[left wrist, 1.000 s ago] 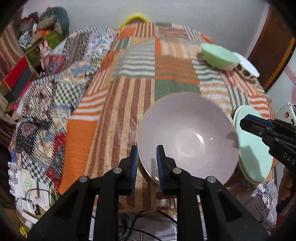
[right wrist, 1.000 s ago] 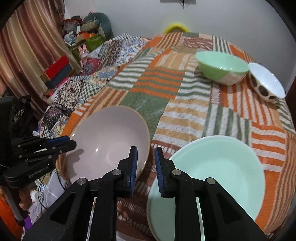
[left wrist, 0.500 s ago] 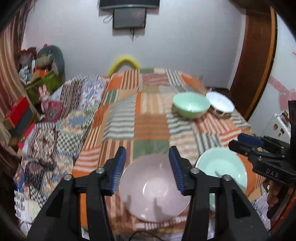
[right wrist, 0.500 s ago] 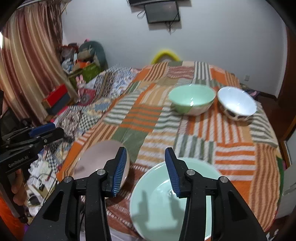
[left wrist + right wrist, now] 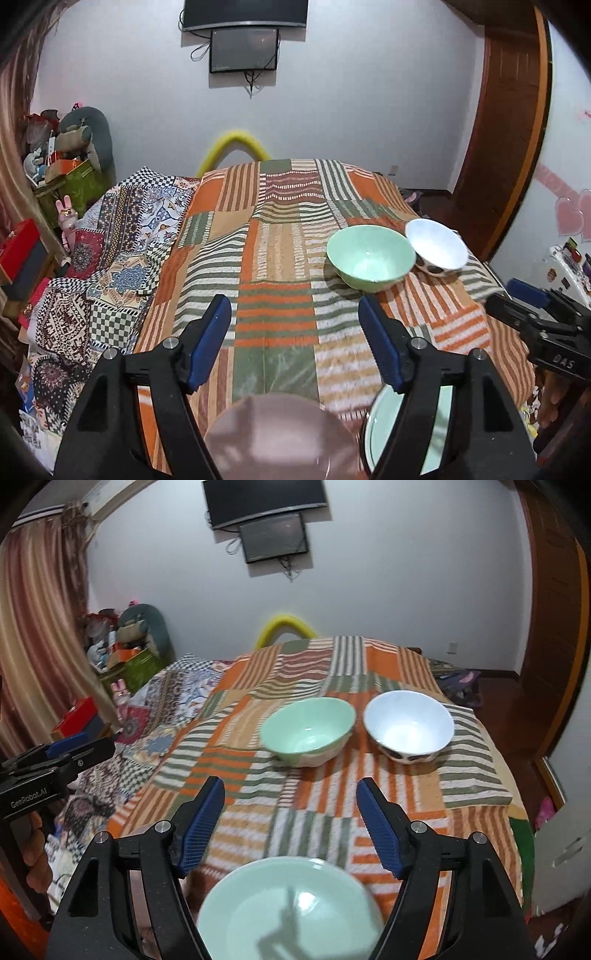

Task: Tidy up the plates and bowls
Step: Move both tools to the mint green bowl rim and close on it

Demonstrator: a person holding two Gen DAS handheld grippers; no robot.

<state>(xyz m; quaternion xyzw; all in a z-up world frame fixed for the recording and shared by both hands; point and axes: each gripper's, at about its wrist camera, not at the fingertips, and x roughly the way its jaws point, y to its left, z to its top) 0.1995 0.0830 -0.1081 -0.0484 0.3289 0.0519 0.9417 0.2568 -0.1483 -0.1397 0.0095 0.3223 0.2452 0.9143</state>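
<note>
A bed covered by an orange, green and cream striped patchwork blanket (image 5: 280,280) carries four dishes. Taking the green bowl (image 5: 370,257) as the landmark: a white bowl with dark spots on its outside (image 5: 436,247) sits just to its right, rims almost touching. A pink plate (image 5: 280,435) lies well nearer the camera at the blanket's near edge, and a pale green plate (image 5: 291,908) lies beside that, nearer than the green bowl. Left of the blanket a checked and floral quilt (image 5: 122,236) covers the bed.
</note>
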